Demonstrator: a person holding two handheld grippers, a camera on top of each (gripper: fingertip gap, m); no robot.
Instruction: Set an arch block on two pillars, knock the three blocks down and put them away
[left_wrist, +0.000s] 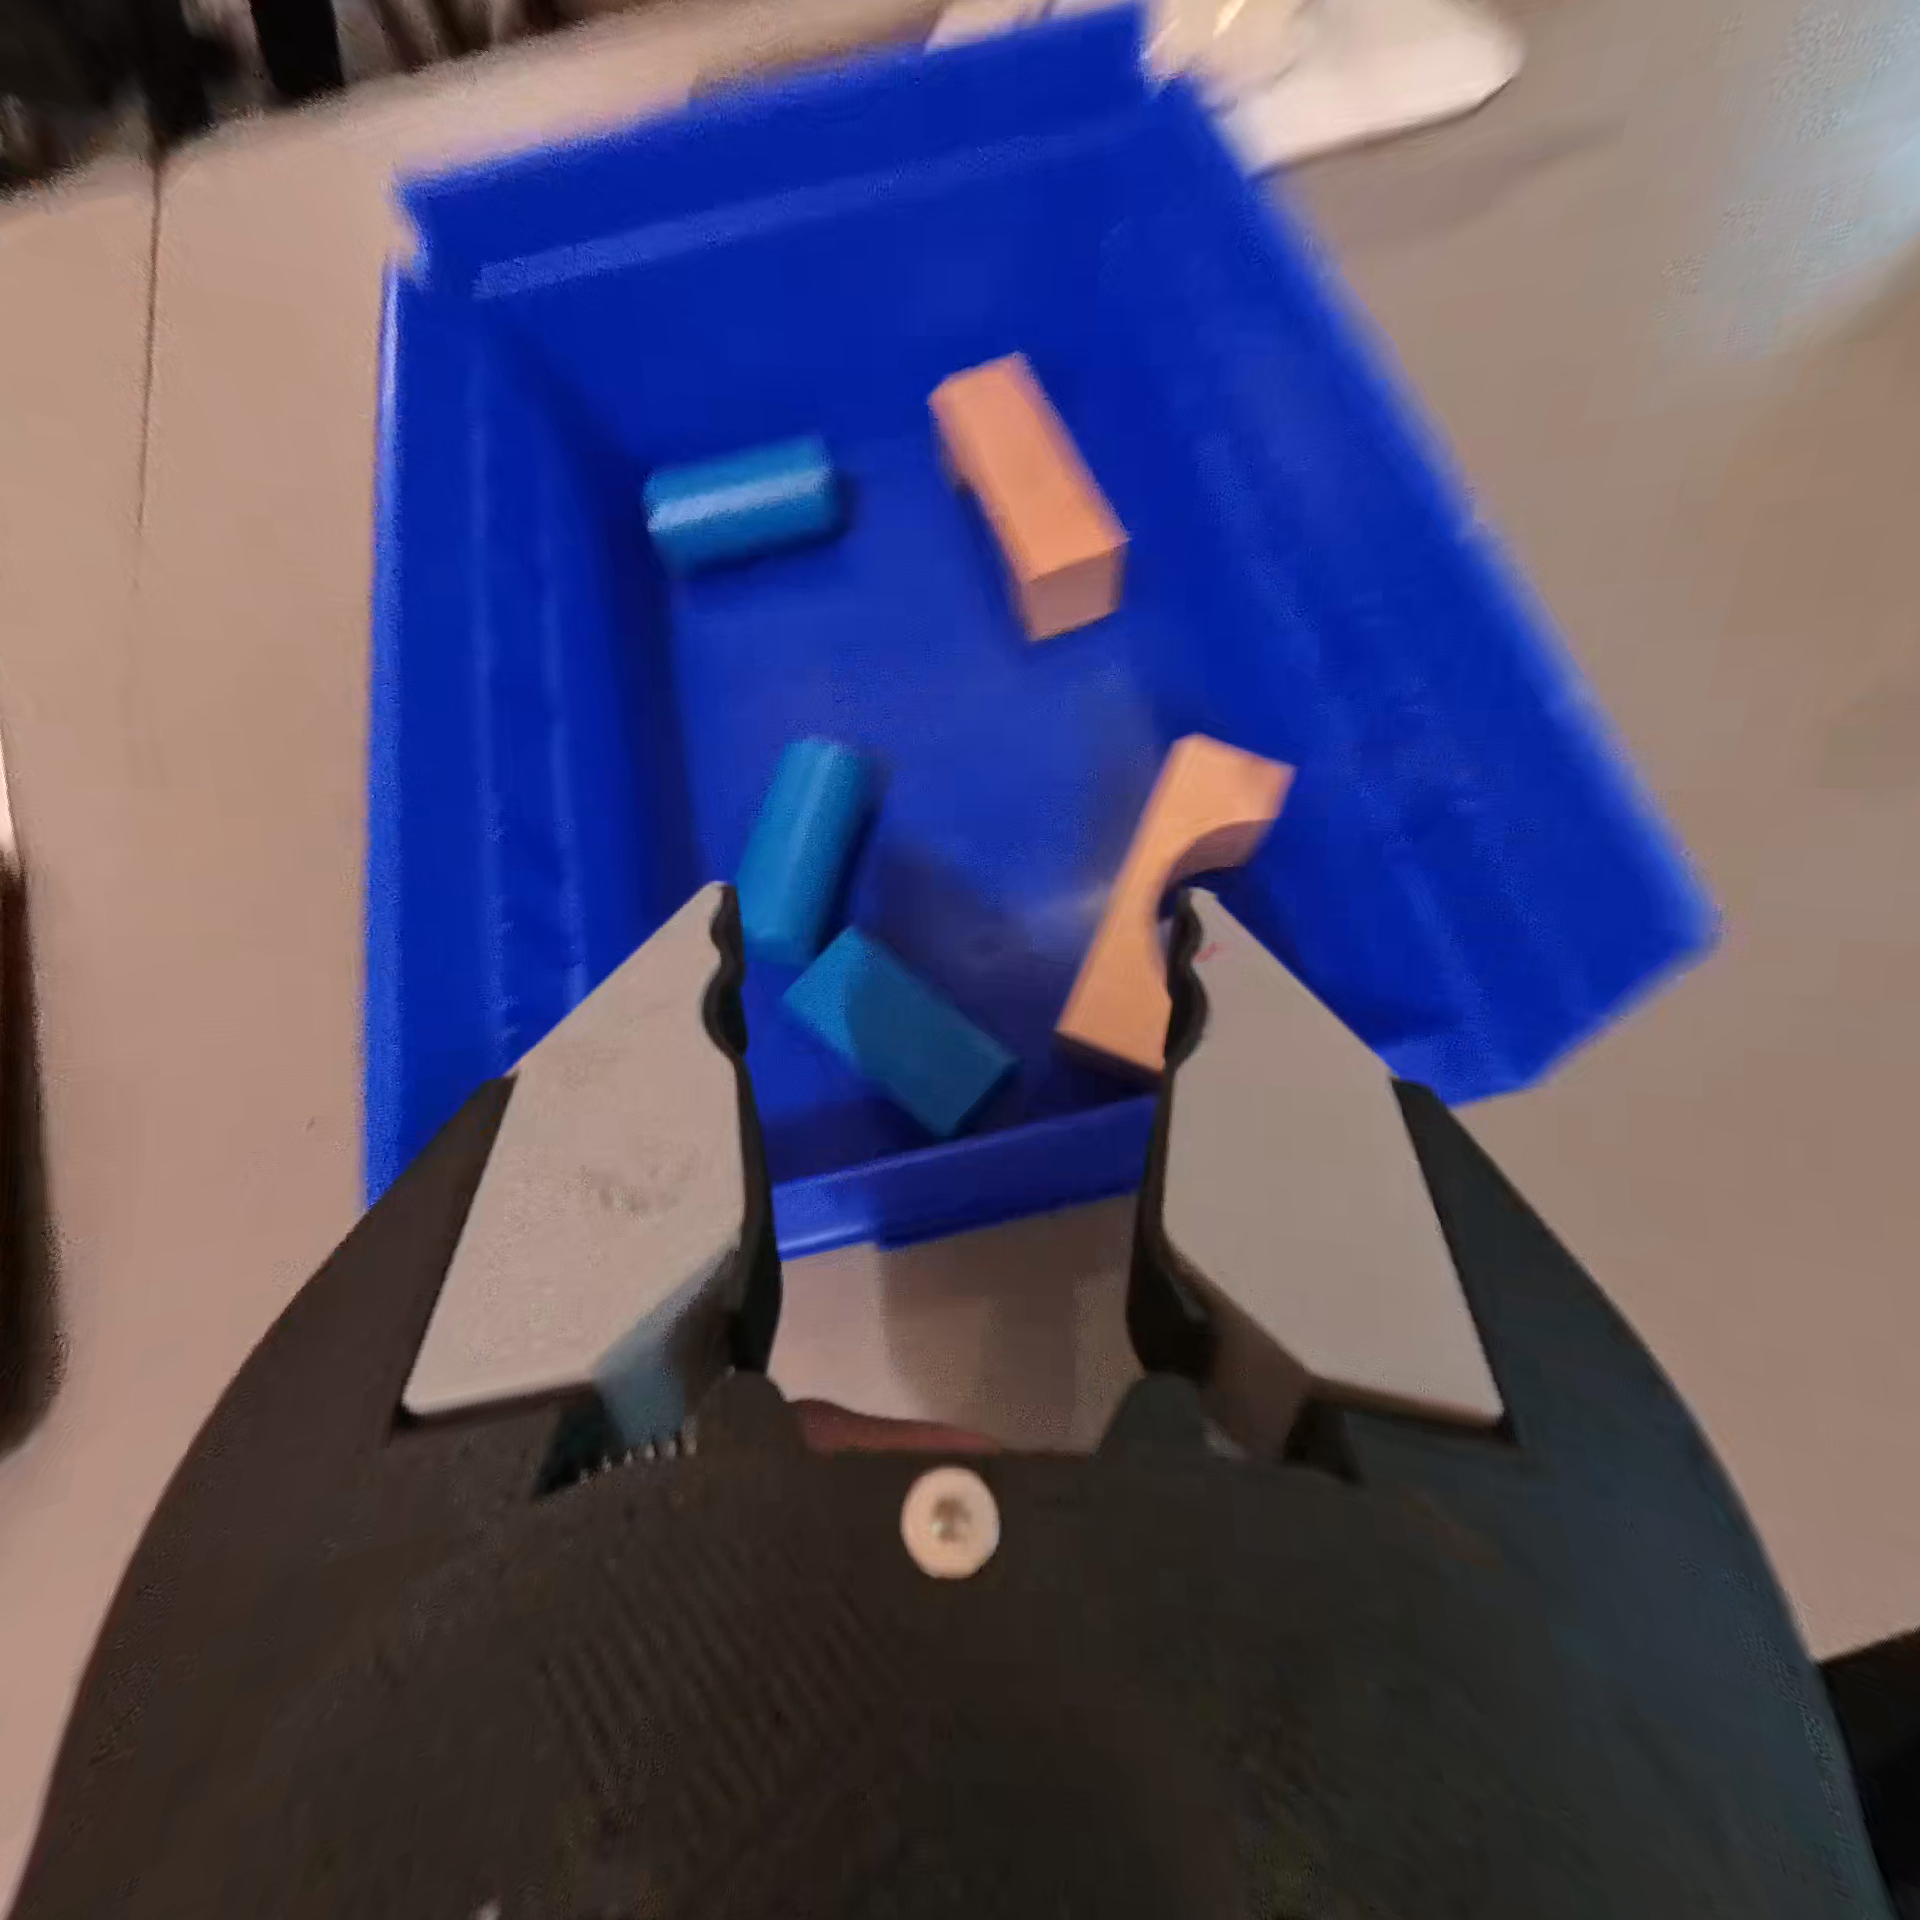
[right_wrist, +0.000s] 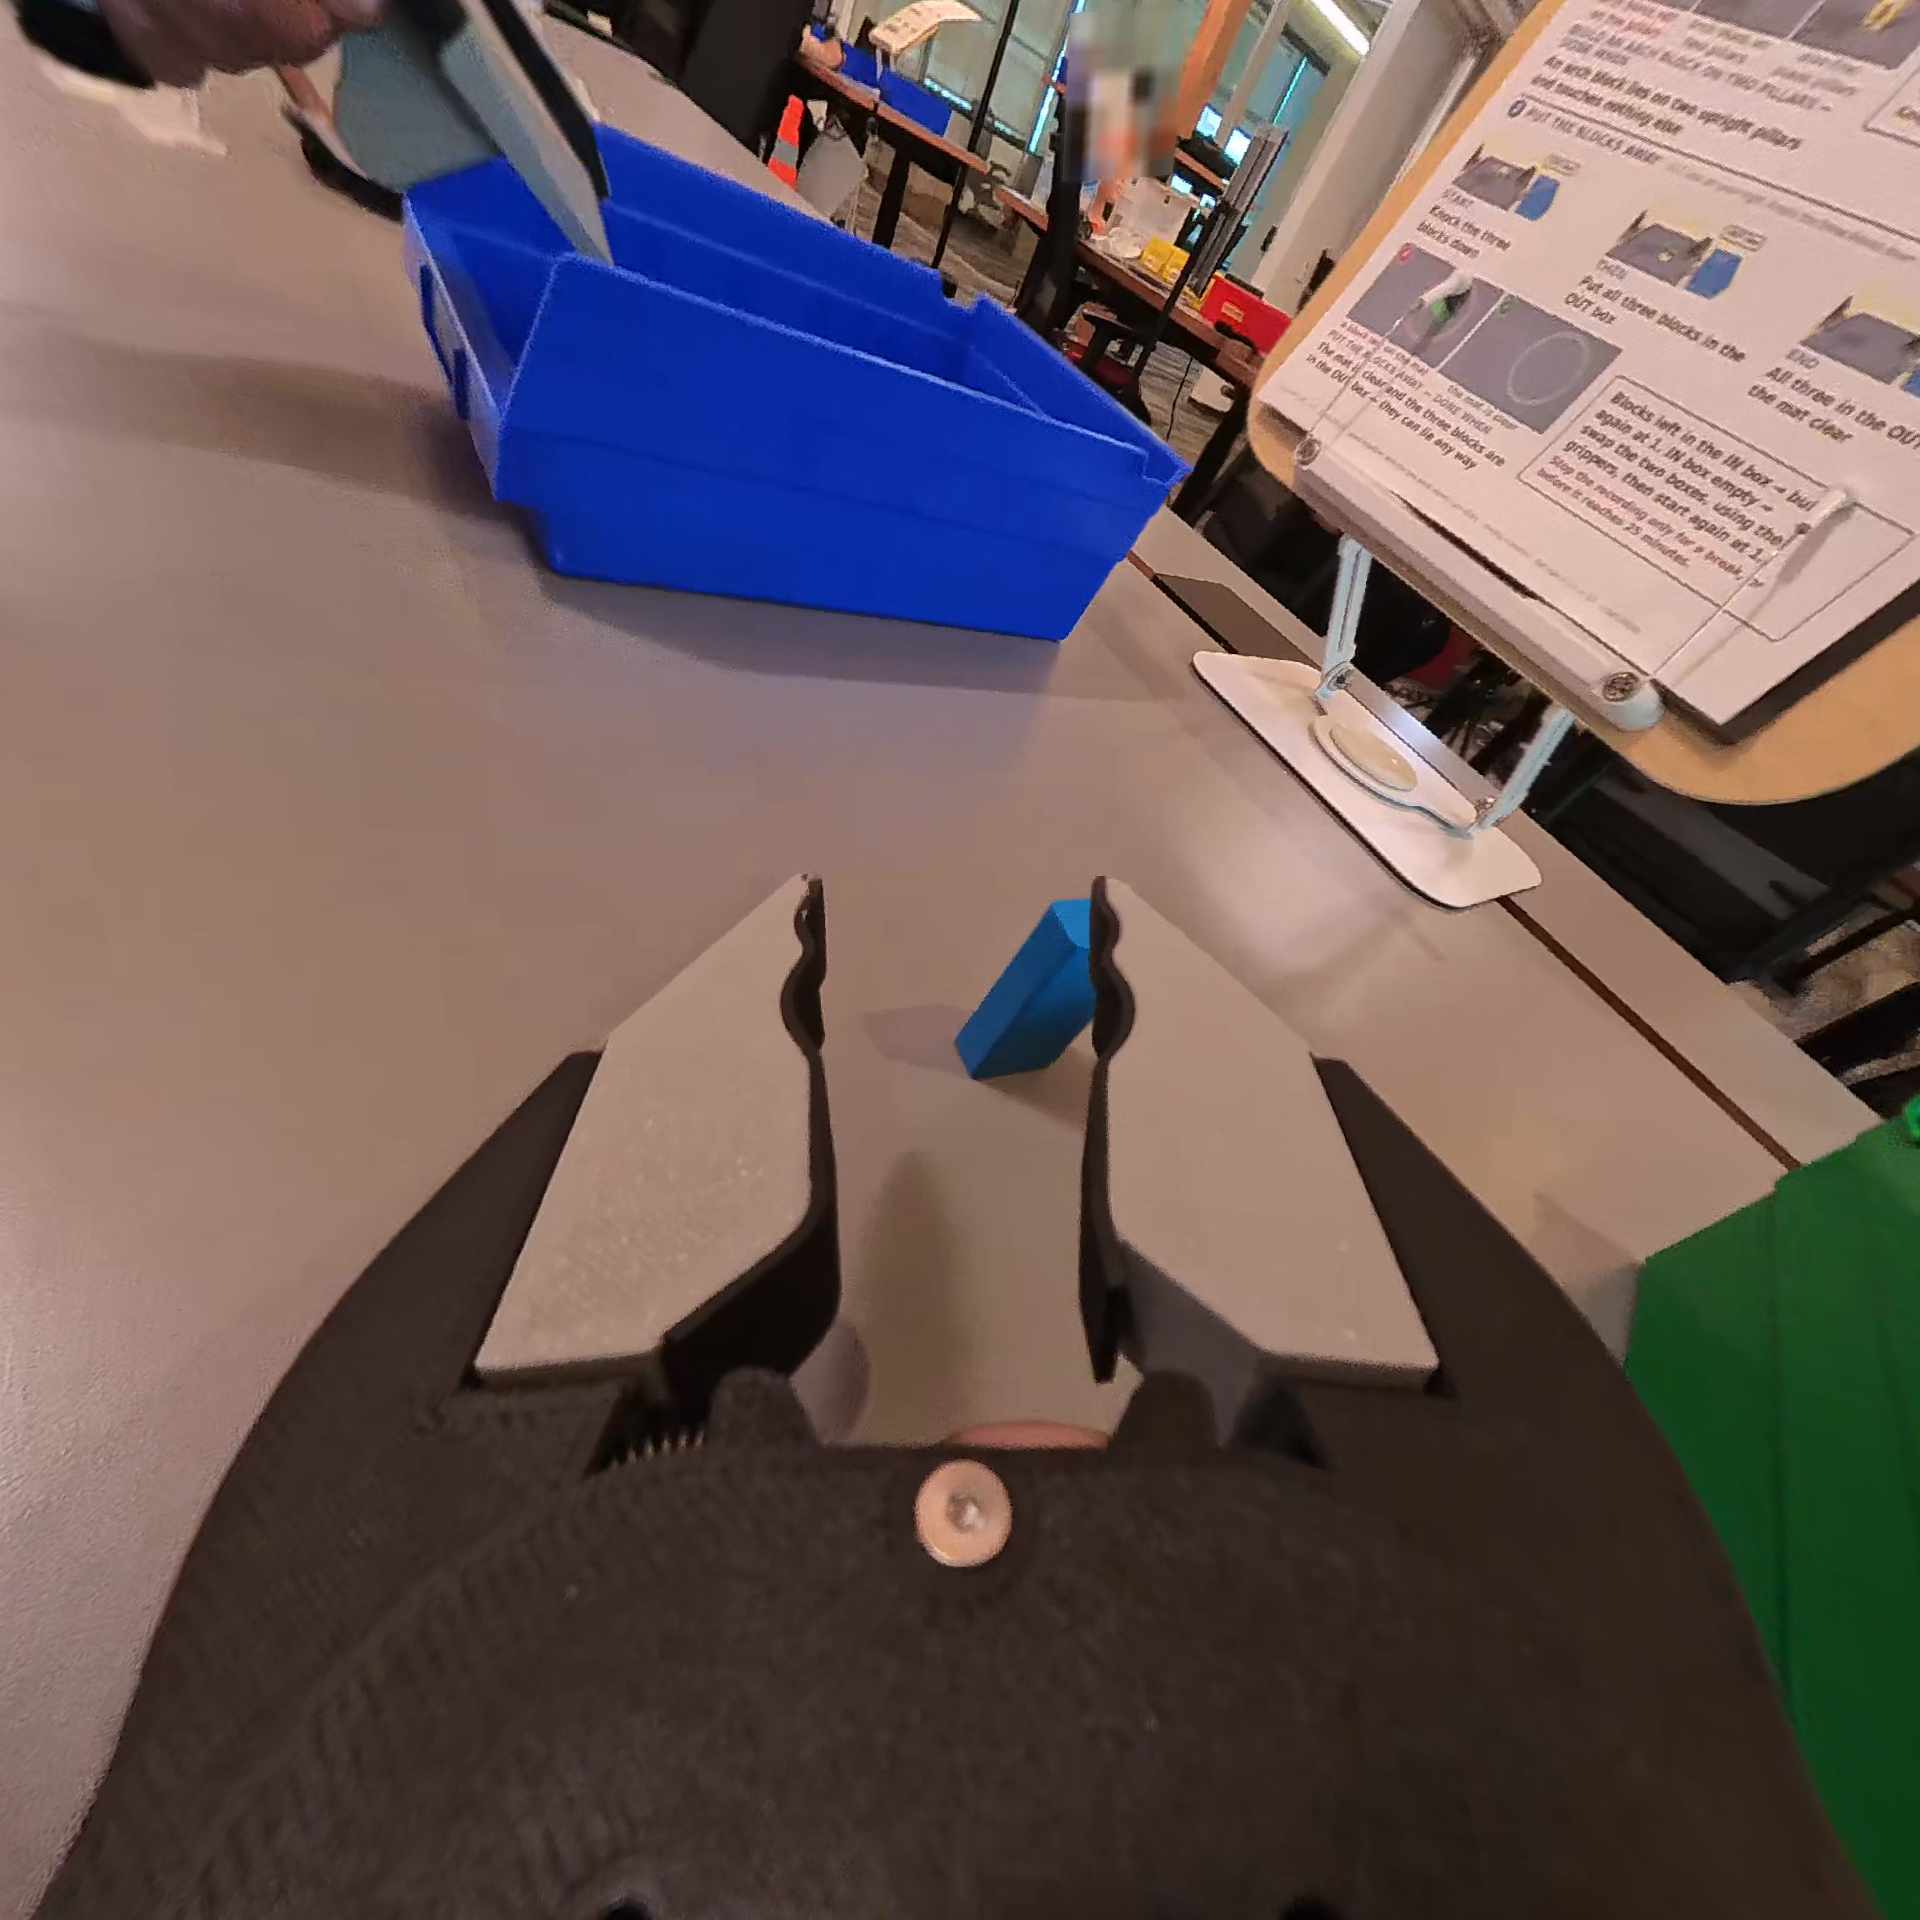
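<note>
Left gripper (left_wrist: 951, 966) spread over blue bin (left_wrist: 935, 1195) rim, right gripper (right_wrist: 951, 966) spread around blue block (right_wrist: 1023, 1003) on open table (right_wrist: 416, 831).

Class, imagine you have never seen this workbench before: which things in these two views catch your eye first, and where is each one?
The bright blue bin dominates the left wrist view, with three blue blocks and two tan ones, including an arch block, scattered on its floor under the open left gripper. In the right wrist view, a lone blue block lies on the grey table between the right gripper's parted jaws, and an instruction board leans at the right.
</note>
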